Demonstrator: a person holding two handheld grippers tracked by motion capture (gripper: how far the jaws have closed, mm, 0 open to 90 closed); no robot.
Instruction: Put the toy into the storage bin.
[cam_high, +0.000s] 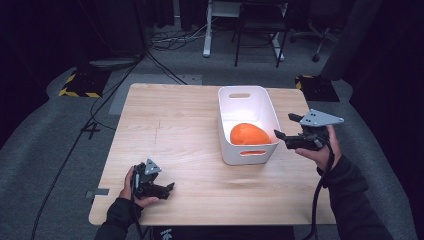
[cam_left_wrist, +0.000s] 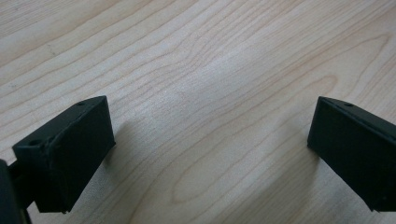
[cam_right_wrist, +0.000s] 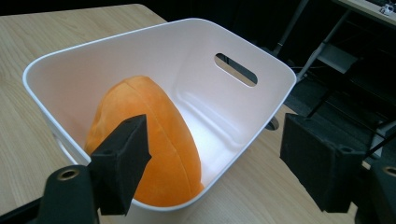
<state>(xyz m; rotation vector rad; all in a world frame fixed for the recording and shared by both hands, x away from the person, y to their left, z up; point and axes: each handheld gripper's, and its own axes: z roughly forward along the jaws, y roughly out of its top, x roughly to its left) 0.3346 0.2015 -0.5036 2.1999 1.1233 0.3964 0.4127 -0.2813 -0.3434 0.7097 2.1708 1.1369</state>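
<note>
**Orange plush sitting in the white bin, both grippers empty**

So the orange plush (cam_high: 249, 134) is lying inside the white bin (cam_high: 260, 107), pushed toward the near end, under the near handle slot. From the right gripper view it leans against the bin wall (cam_right_wrist: 154, 51) on that side, a seam running over its rounded top (cam_right_wrist: 154, 135), and the far half of the bin floor is bare.

The right gripper (cam_high: 286, 127) is held up off the surface, just beside the bin's right rim, fingers pointing left at the bin. Its fingers are spread wide with nothing between them: in its own view one finger (cam_right_wrist: 122, 161) overlaps the plush and the bin's near rim, the other (cam_right_wrist: 317, 161) sits outside the bin over the surface, and the rim corner lies in the gap. The pads aren't pressing on anything, and I can't tell if the fingers touch the rim.

The left gripper (cam_high: 167, 189) is well away from all that, low at the near left part of the wooden surface (cam_high: 165, 120). Its fingers (cam_left_wrist: 70, 149) are also wide apart, with just bare wood grain between them.
</note>
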